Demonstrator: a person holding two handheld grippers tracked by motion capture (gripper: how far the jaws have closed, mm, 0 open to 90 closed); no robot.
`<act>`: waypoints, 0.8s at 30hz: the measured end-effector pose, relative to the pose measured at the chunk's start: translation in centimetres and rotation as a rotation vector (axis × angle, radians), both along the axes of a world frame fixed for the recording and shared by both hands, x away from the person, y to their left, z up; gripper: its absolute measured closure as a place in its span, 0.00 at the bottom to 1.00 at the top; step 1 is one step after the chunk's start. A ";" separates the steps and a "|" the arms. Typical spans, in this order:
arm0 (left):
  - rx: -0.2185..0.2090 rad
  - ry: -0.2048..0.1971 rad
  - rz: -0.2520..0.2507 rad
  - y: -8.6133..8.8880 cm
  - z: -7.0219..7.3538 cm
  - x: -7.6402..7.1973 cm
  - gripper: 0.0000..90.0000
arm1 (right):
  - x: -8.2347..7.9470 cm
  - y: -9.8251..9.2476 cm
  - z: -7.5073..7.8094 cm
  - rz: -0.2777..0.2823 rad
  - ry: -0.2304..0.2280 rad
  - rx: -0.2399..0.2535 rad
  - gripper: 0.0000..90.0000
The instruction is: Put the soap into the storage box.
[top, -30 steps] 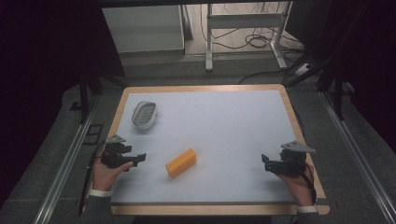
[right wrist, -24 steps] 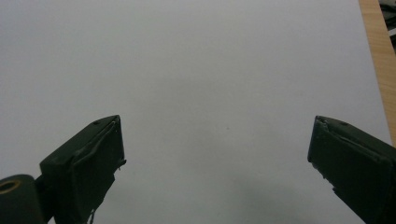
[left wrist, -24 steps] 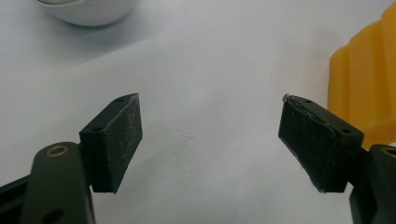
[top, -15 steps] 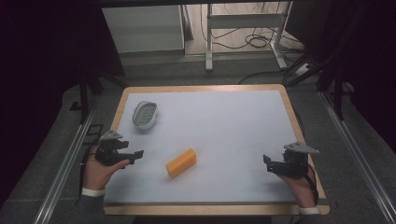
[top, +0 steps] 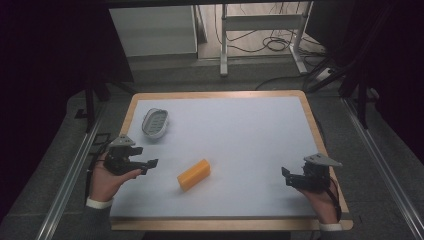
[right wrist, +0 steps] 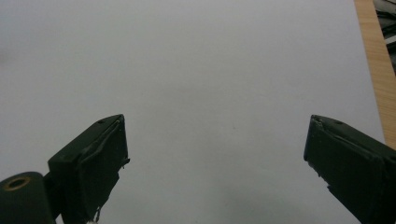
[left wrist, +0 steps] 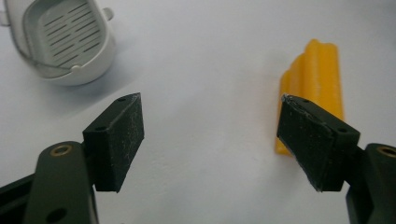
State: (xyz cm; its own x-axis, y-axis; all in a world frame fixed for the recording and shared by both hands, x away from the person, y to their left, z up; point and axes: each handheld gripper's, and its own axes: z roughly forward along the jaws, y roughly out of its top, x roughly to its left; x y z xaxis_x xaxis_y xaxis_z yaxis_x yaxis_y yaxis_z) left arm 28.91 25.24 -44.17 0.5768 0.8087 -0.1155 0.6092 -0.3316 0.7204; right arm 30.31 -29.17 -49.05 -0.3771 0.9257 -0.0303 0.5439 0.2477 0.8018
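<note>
An orange ridged bar (top: 194, 174) lies on the white table top (top: 235, 135), a little left of centre; in the left gripper view this bar (left wrist: 313, 74) sits past the right jaw. A white slotted soap dish (top: 154, 122) rests at the back left, and the same dish (left wrist: 65, 39) shows at upper left in the left gripper view. My left gripper (top: 151, 164) hovers left of the bar, open and holding nothing (left wrist: 210, 135). My right gripper (top: 285, 173) stays near the front right edge, open (right wrist: 215, 154), above bare white surface.
The table has a wooden rim (top: 320, 145) around the white sheet. Metal rails (top: 70, 175) run along both sides on the floor. A desk frame and cables (top: 265, 35) stand beyond the far edge.
My left gripper has drifted up and slightly away from me along the table's left side. The right gripper, the bar and the dish have barely shifted.
</note>
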 end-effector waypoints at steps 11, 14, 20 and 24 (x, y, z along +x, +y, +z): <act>0.049 0.025 -0.074 -2.7 -0.1 0.2 0.25 | 0.0 -0.3 -0.1 0.000 -0.002 0.004 0.07; 0.058 0.034 -0.099 -3.8 -0.2 0.2 0.25 | 0.1 -0.3 -0.1 -0.001 -0.002 0.004 0.07; 0.059 0.030 -0.137 -5.2 -0.2 0.0 0.25 | 0.1 -0.2 -0.3 0.004 0.004 -0.006 0.07; 0.069 0.042 -0.141 -5.9 -0.7 0.3 0.25 | 0.1 -0.2 -0.4 0.006 0.004 -0.011 0.07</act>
